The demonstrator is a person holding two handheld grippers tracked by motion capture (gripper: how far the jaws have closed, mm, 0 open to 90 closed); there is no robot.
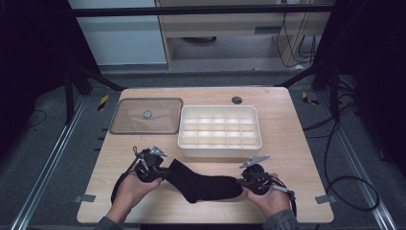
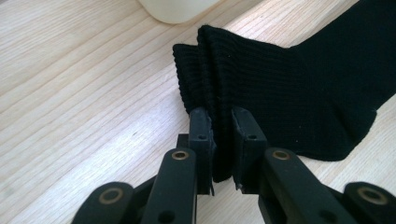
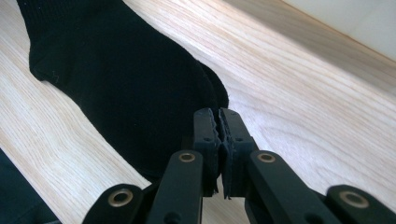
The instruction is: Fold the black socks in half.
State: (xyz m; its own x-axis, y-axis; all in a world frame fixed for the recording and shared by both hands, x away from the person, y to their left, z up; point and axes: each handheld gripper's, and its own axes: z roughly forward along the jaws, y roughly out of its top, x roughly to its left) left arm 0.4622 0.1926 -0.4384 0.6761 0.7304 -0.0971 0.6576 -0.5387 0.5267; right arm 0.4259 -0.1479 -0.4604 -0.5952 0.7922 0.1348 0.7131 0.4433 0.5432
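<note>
A black sock (image 1: 203, 183) lies stretched across the near part of the wooden table (image 1: 297, 143), held at both ends. My left gripper (image 1: 160, 173) is shut on its ribbed cuff (image 2: 224, 93); in the left gripper view (image 2: 223, 130) the cuff's folded layers sit pinched between the pads. At the other end my right gripper (image 1: 242, 182) is shut on the toe of the sock (image 3: 140, 84). In the right gripper view (image 3: 218, 128) the jaws stand almost together on the thin toe fabric.
A white tray with several compartments (image 1: 219, 151) stands just beyond the sock at mid-table. Its clear lid (image 1: 163, 125) lies flat to the left of it. A round grommet (image 1: 236, 100) sits near the table's far edge. Cables trail over the floor on the right.
</note>
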